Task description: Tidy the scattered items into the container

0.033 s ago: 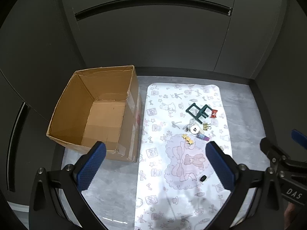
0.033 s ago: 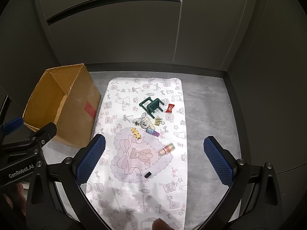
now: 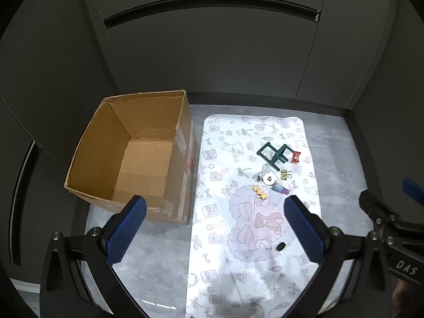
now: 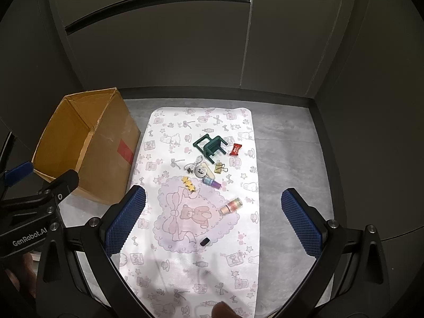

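Note:
An open, empty cardboard box (image 3: pixel 137 137) (image 4: pixel 79 122) stands left of a patterned mat (image 3: pixel 220 159) (image 4: pixel 164 137). Scattered on the mat lie a green toy chair (image 3: pixel 274 153) (image 4: pixel 210 147), a red candy wrapper (image 4: pixel 235 149), a gold binder clip (image 4: pixel 220 169), a white cable and round disc (image 4: pixel 200 171), a purple bottle (image 4: pixel 212 182), a gold star clip (image 4: pixel 188 183), a pink bottle (image 4: pixel 231 206) and a small black piece (image 4: pixel 204 241). My left gripper (image 3: pixel 212 230) and my right gripper (image 4: pixel 213 222) are both open and empty, held above the mat's near half.
Dark cabinet walls enclose the grey surface at the back and the sides. The right gripper's body (image 3: pixel 392 228) shows at the right edge of the left wrist view, and the left gripper's body (image 4: pixel 31 212) at the left edge of the right wrist view.

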{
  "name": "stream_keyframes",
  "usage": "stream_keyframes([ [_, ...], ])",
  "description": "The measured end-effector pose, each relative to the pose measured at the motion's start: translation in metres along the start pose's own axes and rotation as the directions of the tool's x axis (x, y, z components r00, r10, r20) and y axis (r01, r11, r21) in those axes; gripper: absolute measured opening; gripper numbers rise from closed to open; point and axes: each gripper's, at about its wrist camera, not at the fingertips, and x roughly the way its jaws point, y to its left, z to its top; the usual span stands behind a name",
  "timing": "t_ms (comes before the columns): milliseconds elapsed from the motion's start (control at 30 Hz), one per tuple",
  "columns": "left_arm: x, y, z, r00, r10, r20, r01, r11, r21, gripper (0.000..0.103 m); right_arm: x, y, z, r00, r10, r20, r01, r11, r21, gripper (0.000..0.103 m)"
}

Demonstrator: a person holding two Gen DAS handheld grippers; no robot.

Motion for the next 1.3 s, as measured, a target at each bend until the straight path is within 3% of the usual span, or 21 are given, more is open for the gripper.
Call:
stream_keyframes([
  [167,0.001,-0.003,0.001,1.0,0.006,-0.008,-0.006,1.0,0.008,0.103,-0.008,0.02,0.008,1.0,-0.016,-0.005,0.016,1.0,-0.005,0.103],
  [267,0.001,-0.005,0.002,1.0,0.01,-0.012,-0.009,1.0,0.012,0.103,-0.002,0.002,0.0,1.0,0.022,0.008,-0.023,1.0,0.018,0.103],
  [667,0.001,0.003,0.004,1.0,-0.013,-0.008,0.013,1.0,-0.007,0.103,0.001,-0.009,-0.003,1.0,0.023,0.003,-0.023,0.999,0.036,0.103],
  [733,0.001,0.002,0.004,1.0,-0.014,-0.008,0.014,1.0,-0.008,0.103,0.001,0.009,0.0,1.0,0.002,-0.01,-0.001,1.0,0.016,0.103],
  [1300,-0.001,0.001,0.002,1.0,-0.014,-0.002,0.014,1.0,-0.009,0.103,-0.003,0.01,0.0,1.0,0.004,-0.014,-0.004,1.0,0.002,0.103],
])
